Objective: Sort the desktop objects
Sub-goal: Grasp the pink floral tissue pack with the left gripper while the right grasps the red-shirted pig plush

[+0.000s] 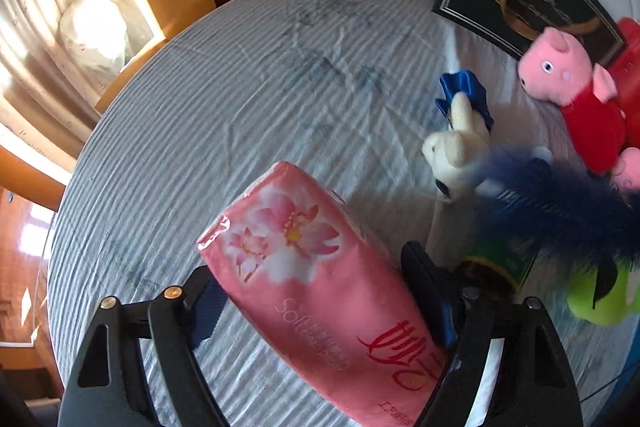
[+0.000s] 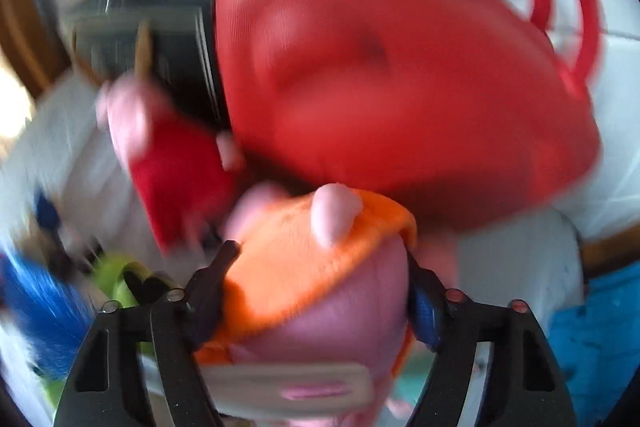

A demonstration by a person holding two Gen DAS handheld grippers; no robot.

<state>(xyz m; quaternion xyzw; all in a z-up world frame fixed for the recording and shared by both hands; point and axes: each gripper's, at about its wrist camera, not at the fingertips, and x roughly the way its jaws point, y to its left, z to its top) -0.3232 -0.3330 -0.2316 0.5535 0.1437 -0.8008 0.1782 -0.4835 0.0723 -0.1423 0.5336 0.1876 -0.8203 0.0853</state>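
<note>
Between the left fingers (image 1: 320,311) a pink tissue pack (image 1: 320,291) is sitting, their pads flanking it but the grip unclear — I cannot tell if they are clamping. The right fingers (image 2: 320,287) are squeezing a pink plush toy in orange (image 2: 308,275). That soft toy could slip. Beyond them, a red bag (image 2: 400,75) is crowding the way — the white plush (image 1: 456,155) and pig toy (image 1: 568,83) are lying right of the pack on the desk (image 1: 240,107).
</note>
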